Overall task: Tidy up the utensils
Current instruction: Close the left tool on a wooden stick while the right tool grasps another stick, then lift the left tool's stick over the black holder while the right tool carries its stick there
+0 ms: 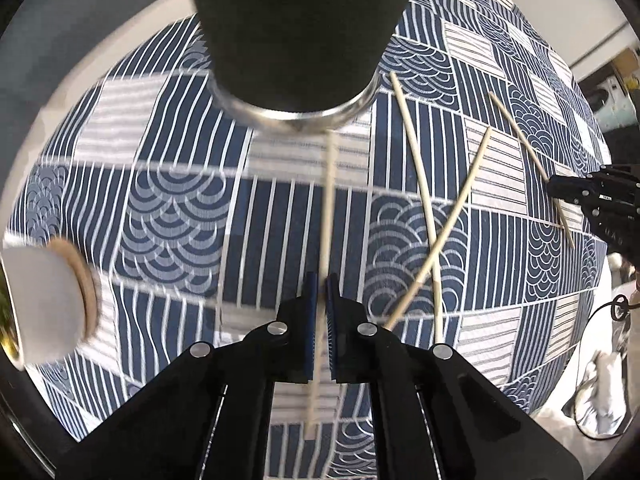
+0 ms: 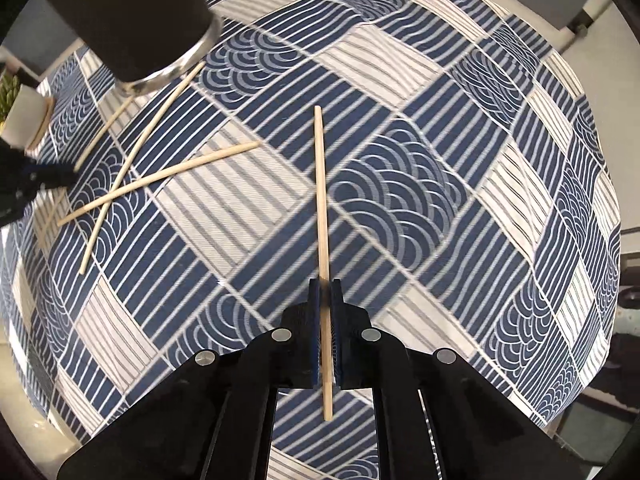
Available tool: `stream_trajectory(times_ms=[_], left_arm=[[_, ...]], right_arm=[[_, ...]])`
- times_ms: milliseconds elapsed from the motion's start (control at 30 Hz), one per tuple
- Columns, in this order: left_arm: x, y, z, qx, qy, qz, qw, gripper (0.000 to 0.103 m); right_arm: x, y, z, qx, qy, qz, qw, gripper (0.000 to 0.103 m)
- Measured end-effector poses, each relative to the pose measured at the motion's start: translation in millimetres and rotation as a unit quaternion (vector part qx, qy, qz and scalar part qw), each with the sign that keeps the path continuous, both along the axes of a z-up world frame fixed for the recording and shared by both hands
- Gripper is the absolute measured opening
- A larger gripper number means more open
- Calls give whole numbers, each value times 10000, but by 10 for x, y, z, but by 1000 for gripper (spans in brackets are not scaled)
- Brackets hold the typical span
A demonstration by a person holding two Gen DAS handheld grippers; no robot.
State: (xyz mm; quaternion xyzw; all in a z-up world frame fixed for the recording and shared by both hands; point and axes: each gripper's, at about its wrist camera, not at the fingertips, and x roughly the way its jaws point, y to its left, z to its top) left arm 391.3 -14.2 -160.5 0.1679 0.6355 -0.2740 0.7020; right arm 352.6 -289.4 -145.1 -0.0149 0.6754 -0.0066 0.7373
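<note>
Left wrist view: left claw (image 1: 322, 300) pinching one blurred chopstick (image 1: 328, 208), whose far end points at the black cup (image 1: 292, 36).
Right wrist view: right claw (image 2: 328, 300) pinching another chopstick (image 2: 321, 184), well right of the black cup.
Loose chopsticks: crossed pair (image 2: 132, 176) on the patterned tablecloth (image 2: 400, 120), near the cup's base.
White plant pot (image 2: 24, 120): left of the cup.

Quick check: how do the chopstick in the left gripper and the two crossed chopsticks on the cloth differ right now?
The chopstick in the left gripper is clamped between shut fingers; the crossed chopsticks lie loose on the tablecloth. The held one stands alone and points toward the black cup; the crossed pair overlap in an X off to its right. The held one looks motion-blurred, the pair sharp. All are plain pale wooden sticks.
</note>
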Motion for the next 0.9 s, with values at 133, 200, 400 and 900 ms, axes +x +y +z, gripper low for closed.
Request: stream_trajectory(times_ms=[133, 200, 400, 900], left_arm=[[-139, 111, 56, 130, 80, 411, 9990, 5], [-214, 177, 69, 153, 96, 627, 9979, 5], [-447, 343, 236, 80, 8, 1293, 9916, 5], [-544, 299, 1362, 100, -1135, 2586, 9592, 5]], right_arm=[[44, -210, 119, 103, -140, 72, 9998, 5], [42, -253, 200, 170, -198, 160, 9995, 5], [56, -331, 483, 269, -377, 561, 9973, 5], [395, -141, 1540, 856, -1513, 1449, 9741, 5]])
